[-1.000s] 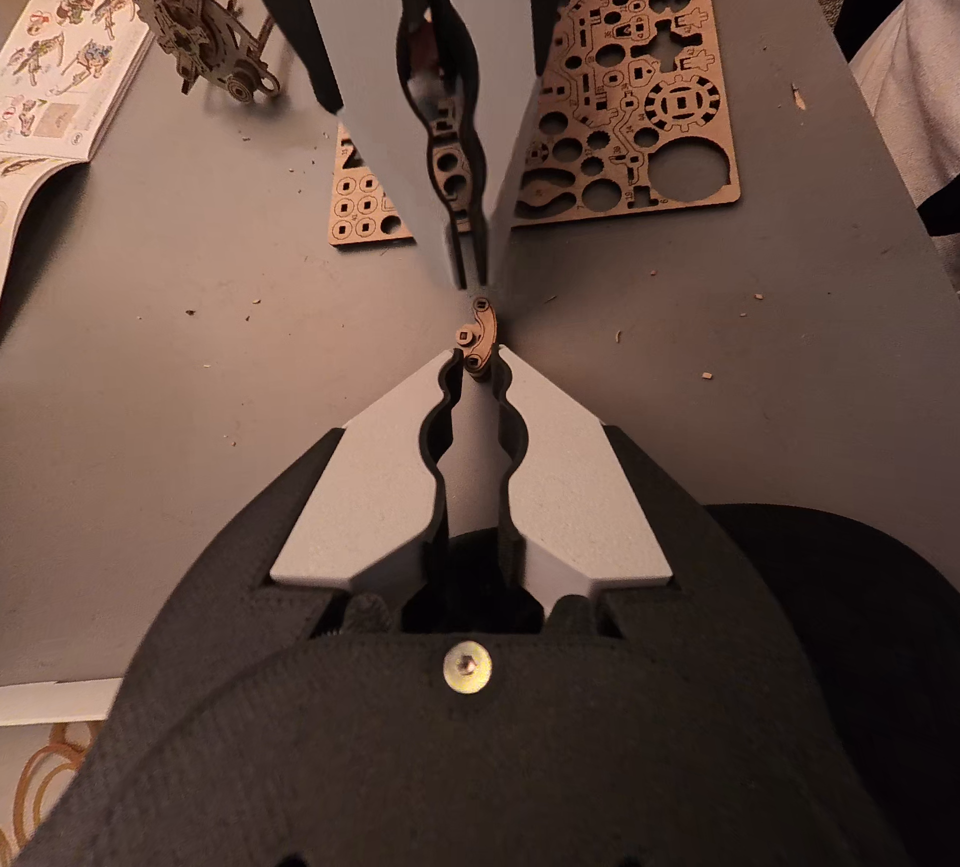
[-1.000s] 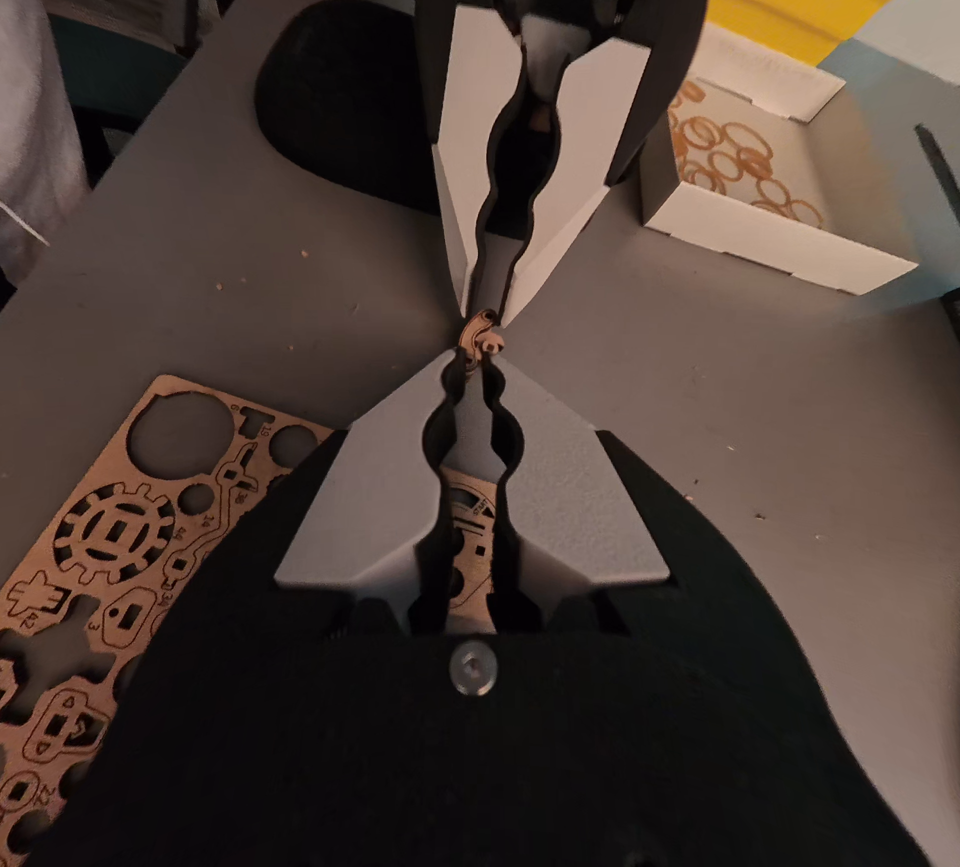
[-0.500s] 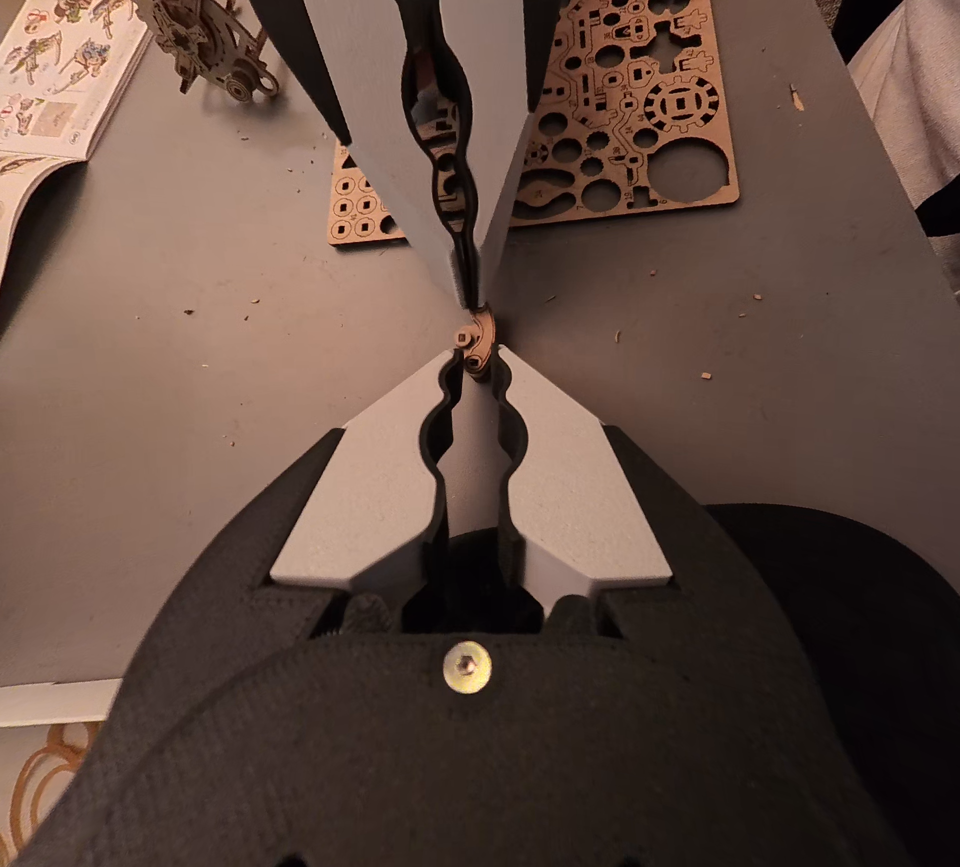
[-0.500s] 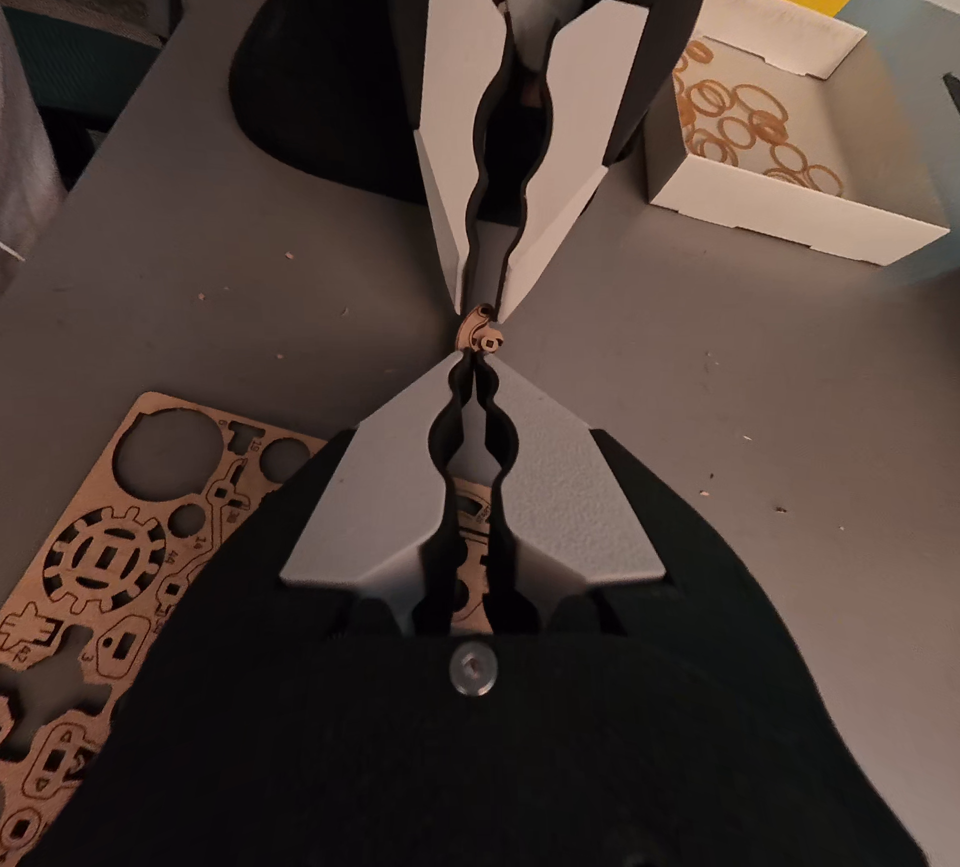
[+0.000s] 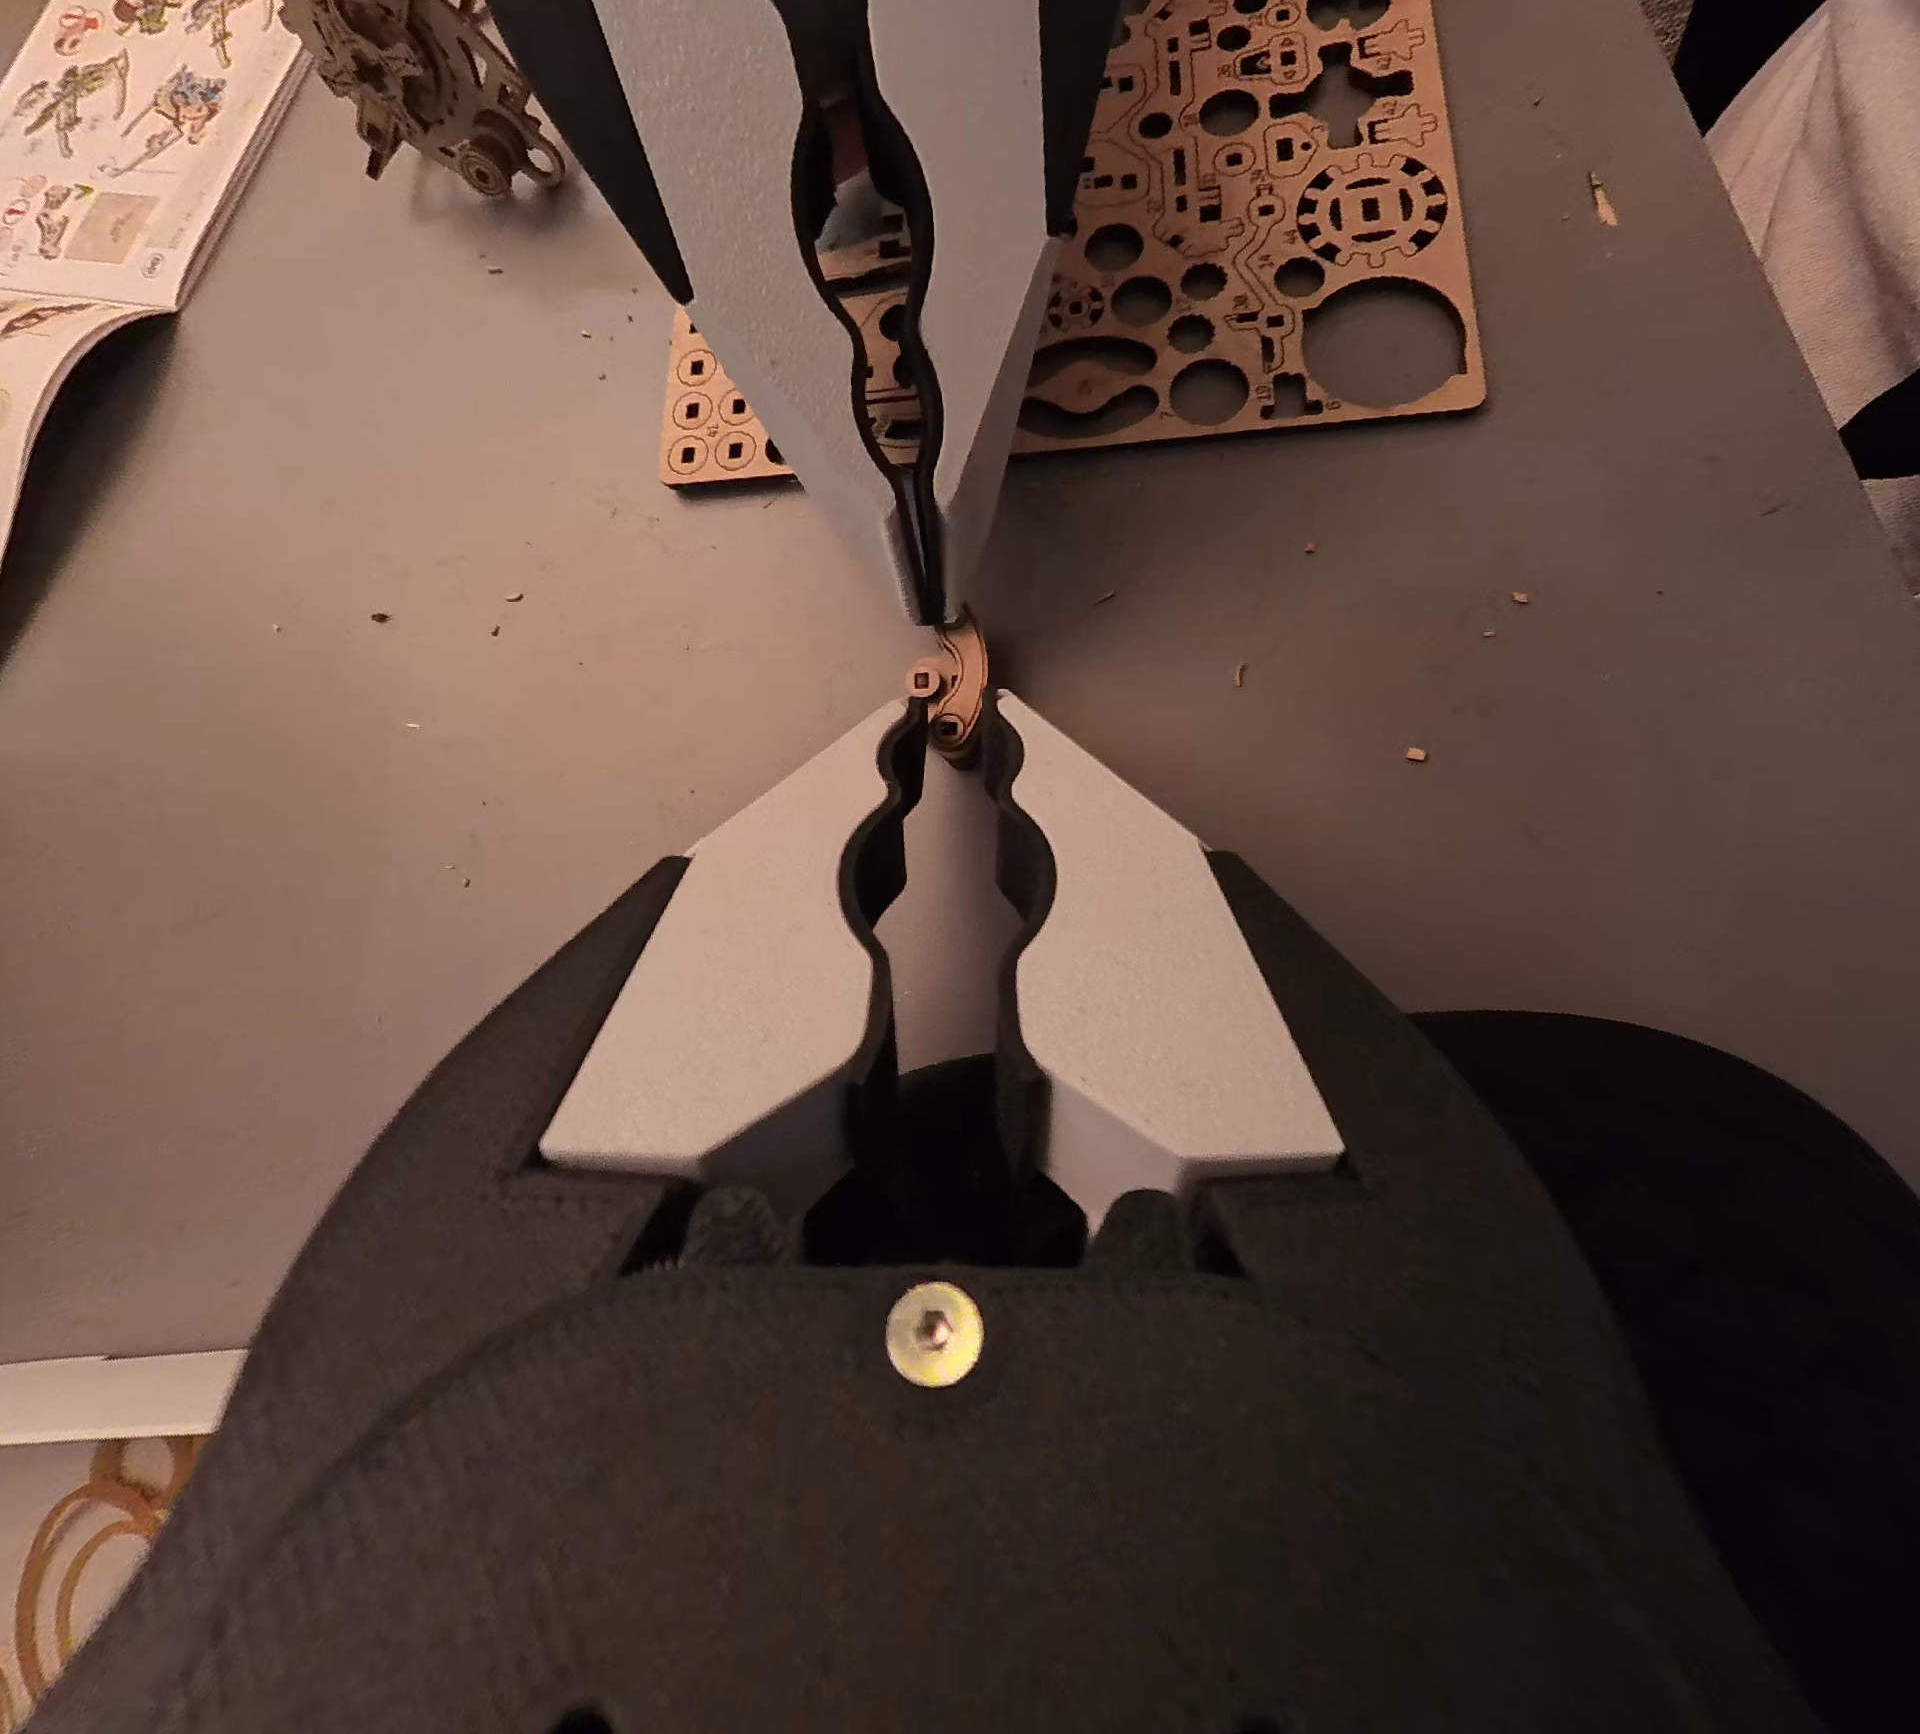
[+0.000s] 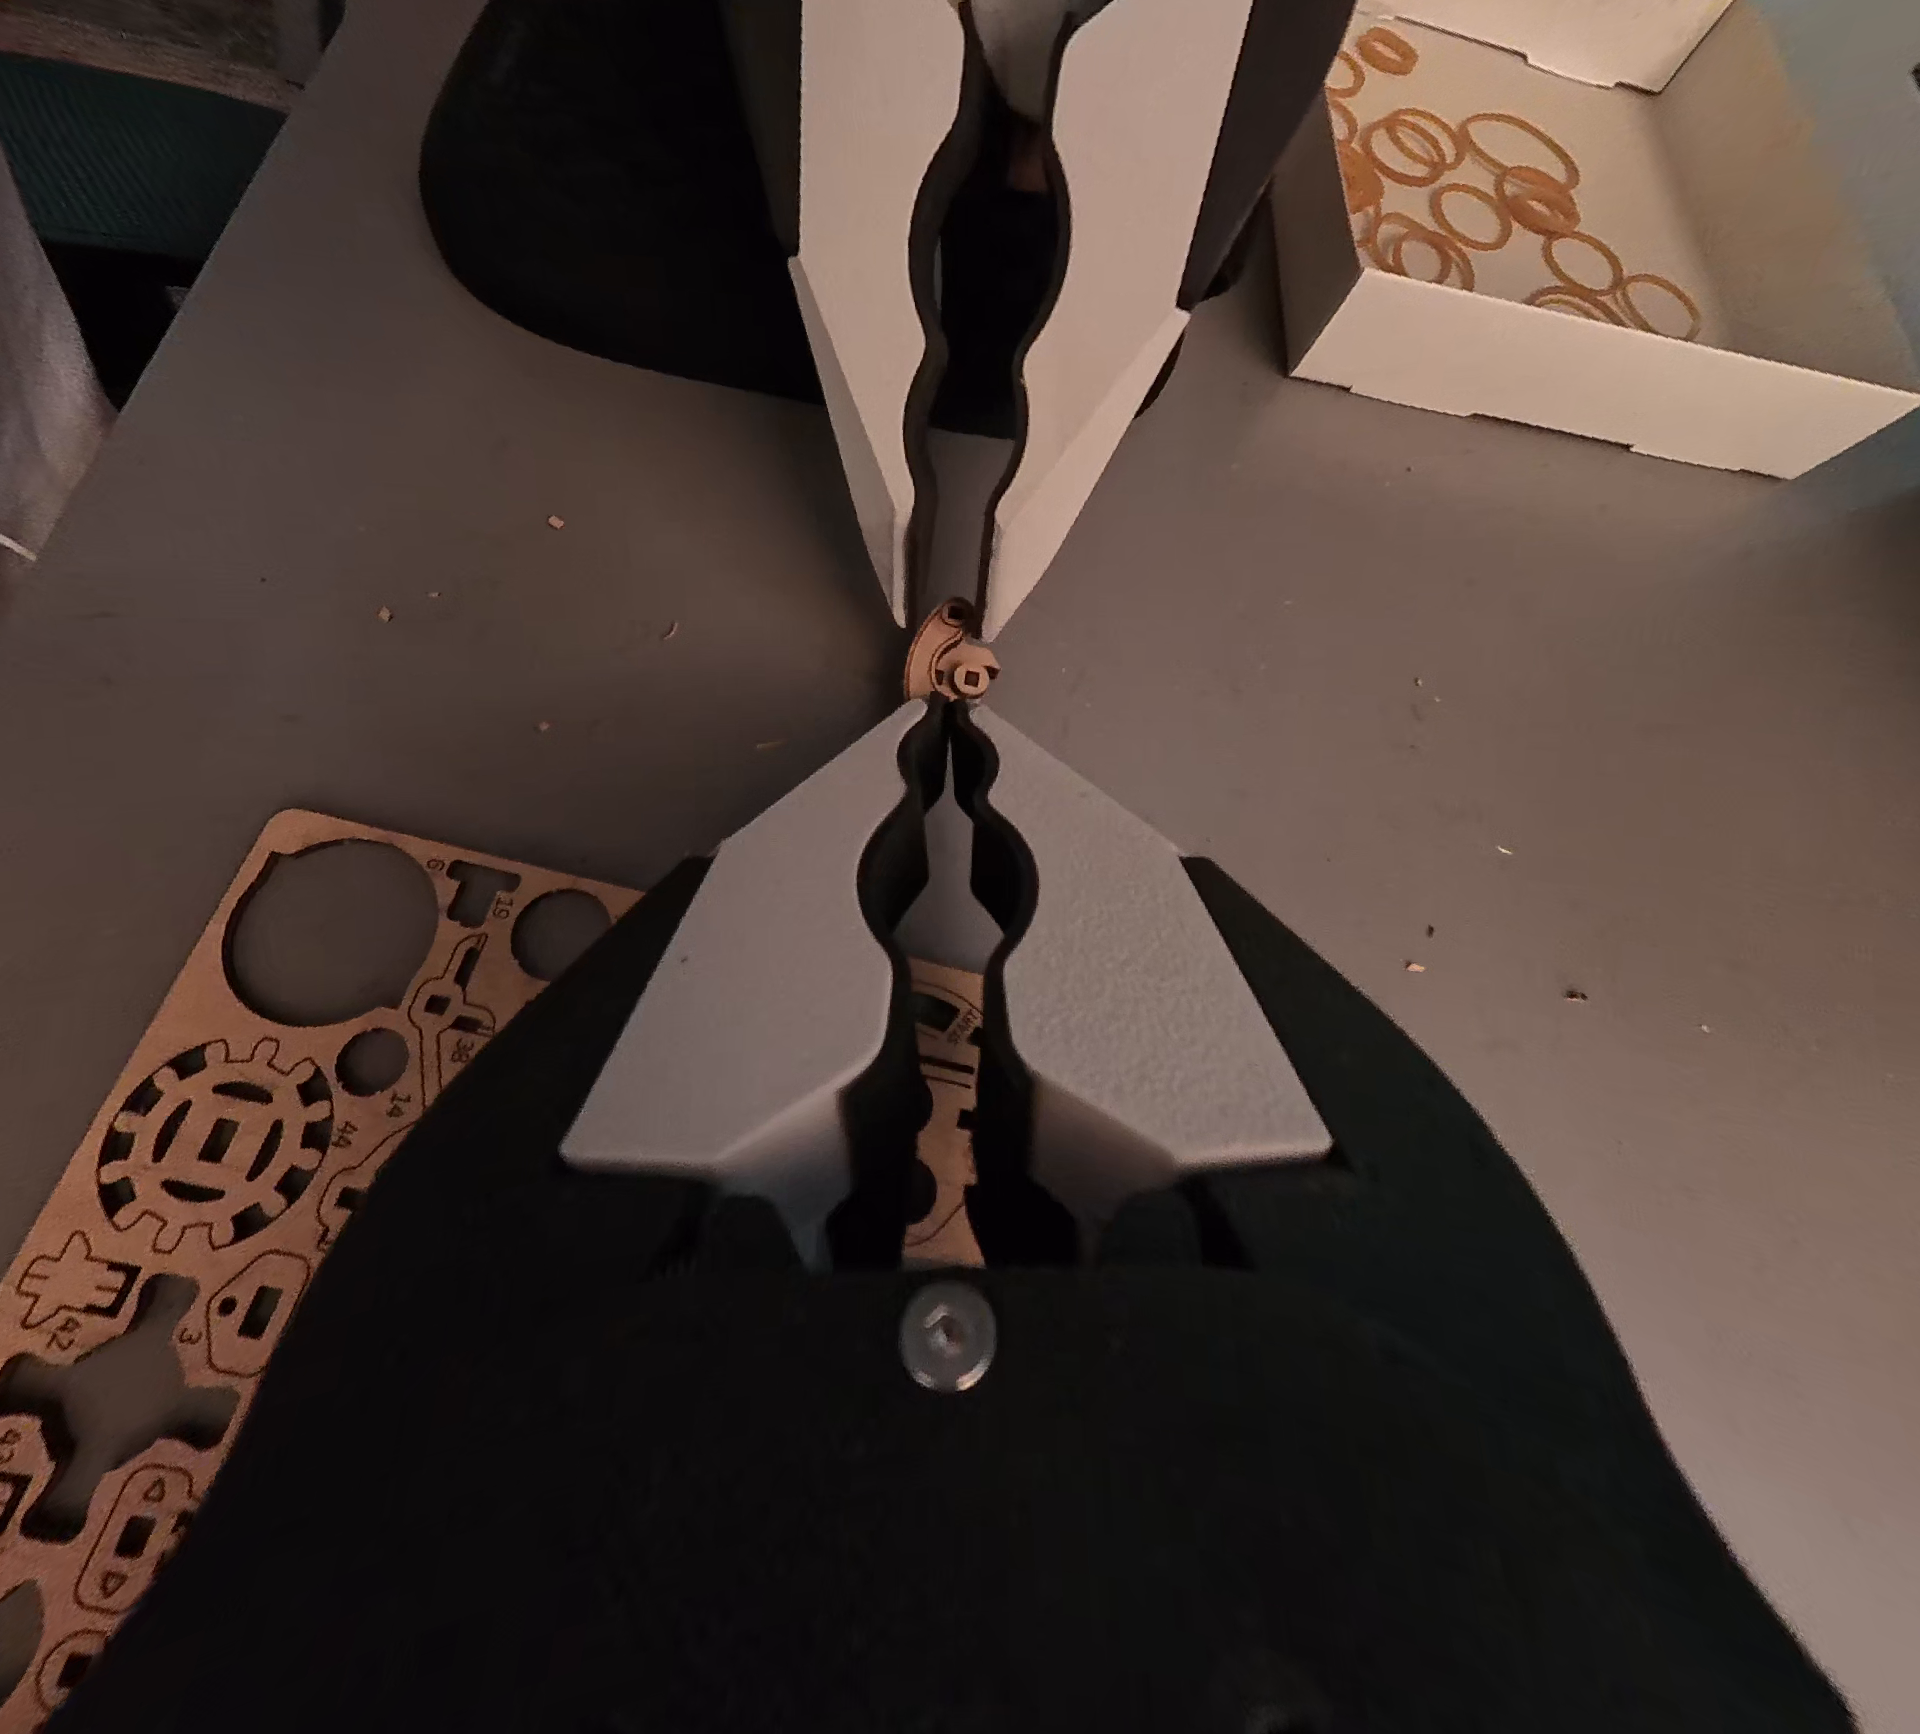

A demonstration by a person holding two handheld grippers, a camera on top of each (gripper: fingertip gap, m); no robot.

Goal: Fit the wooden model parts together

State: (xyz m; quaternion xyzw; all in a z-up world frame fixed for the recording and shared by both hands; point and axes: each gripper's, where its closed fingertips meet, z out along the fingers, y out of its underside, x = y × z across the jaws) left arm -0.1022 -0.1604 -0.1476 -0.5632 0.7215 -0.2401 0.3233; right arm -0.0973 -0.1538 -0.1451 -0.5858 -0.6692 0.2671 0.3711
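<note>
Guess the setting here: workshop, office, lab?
Probably a hobby or office desk set up for model building: a grey table with a laser-cut wooden parts sheet, an illustrated instruction booklet, and a white box of rubber bands.

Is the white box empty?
No, the white box holds many tan rings.

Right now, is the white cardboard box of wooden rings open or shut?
Open: the white cardboard box has no lid on, and tan wooden rings show inside.

Left hand-held gripper (image 5: pixel 951 716) – black textured body, pale grey wavy-edged fingers (image 5: pixel 748 978), silver screw (image 5: pixel 933 1350), right hand-held gripper (image 6: pixel 940 716) alike
</note>
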